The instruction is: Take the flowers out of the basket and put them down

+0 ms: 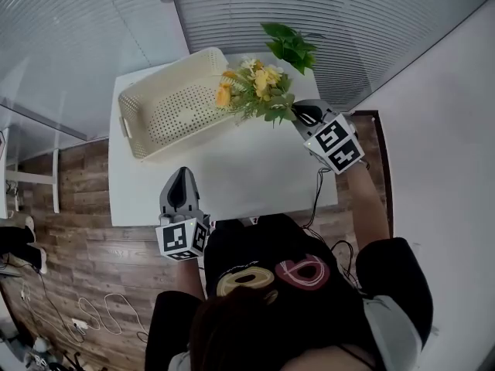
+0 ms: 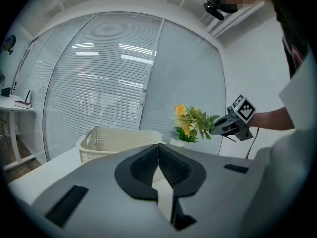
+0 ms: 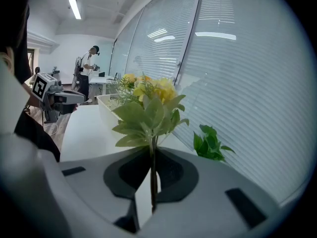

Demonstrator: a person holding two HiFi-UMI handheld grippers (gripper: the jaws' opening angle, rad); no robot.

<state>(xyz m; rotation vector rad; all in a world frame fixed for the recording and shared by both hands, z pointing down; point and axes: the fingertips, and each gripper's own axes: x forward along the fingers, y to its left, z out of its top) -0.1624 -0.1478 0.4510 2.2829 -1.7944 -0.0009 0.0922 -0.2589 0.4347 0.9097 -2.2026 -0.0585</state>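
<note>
Gripping flowers (image 1: 255, 88) by stem in right tongs (image 1: 298, 114), at basket's (image 1: 136, 93) three o'clock, clear for lowering onto tabletop (image 1: 247, 172), with left tongs (image 1: 182, 176) clenched empty.

Table (image 1: 255, 176): bare top between the basket and your edge; either gripper passes here.
Basket (image 1: 174, 103): back left, its walls block a low sweep.
Plant (image 1: 292, 46): back right corner, near the flowers (image 1: 255, 87) pinched in your right gripper (image 1: 298, 114).
Blinds (image 1: 325, 6): close off the far side.
Left gripper (image 1: 184, 175): jaws together at the near edge, well apart from the basket.
</note>
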